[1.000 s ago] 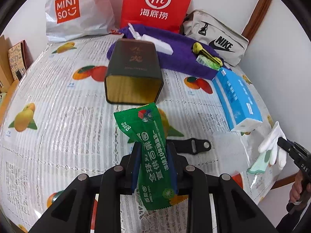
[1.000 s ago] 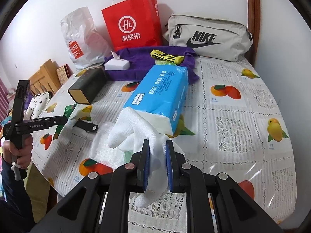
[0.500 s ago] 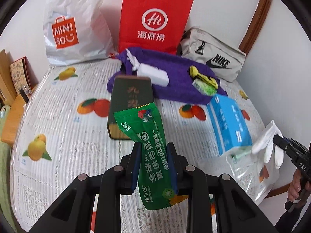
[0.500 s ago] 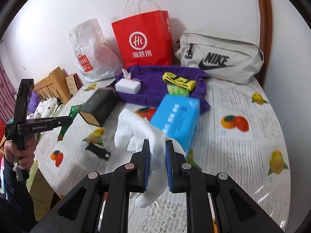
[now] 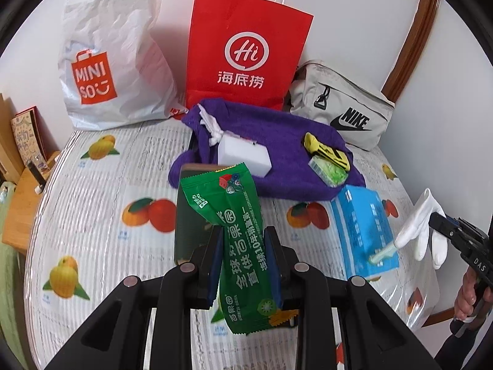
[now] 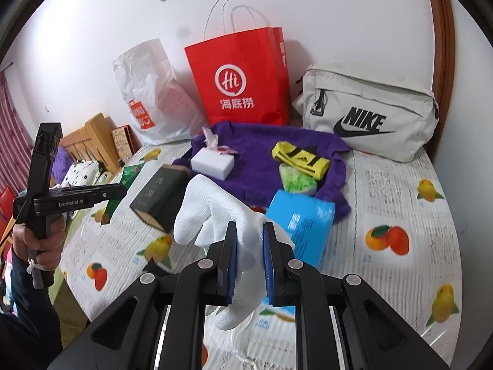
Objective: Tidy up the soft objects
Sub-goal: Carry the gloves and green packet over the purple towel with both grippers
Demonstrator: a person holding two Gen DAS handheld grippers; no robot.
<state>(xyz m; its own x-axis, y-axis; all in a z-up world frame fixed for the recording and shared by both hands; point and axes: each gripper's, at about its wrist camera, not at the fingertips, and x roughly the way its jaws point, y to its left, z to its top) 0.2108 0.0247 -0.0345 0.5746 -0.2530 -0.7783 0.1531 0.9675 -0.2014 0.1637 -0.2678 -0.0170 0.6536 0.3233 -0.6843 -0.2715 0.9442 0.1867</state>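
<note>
A room in a home: shopping bags (image 5: 246, 58) stand by the far wall, and a wooden bed (image 6: 92, 145) is at the left.

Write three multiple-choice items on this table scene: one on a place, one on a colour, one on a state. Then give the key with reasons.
1. Where does the white sponge block lie?
A. on the purple towel
B. inside the red paper bag
C. on the blue tissue pack

2. What colour is the snack packet in the left gripper?
A. yellow
B. green
C. red

3. What is the right gripper doing?
A. open, empty
B. shut on a white glove
C. shut on a sponge

Key: 1 A, the block rests on the towel; 2 B, its wrapper is green; 3 B, both pads press the glove.
</note>
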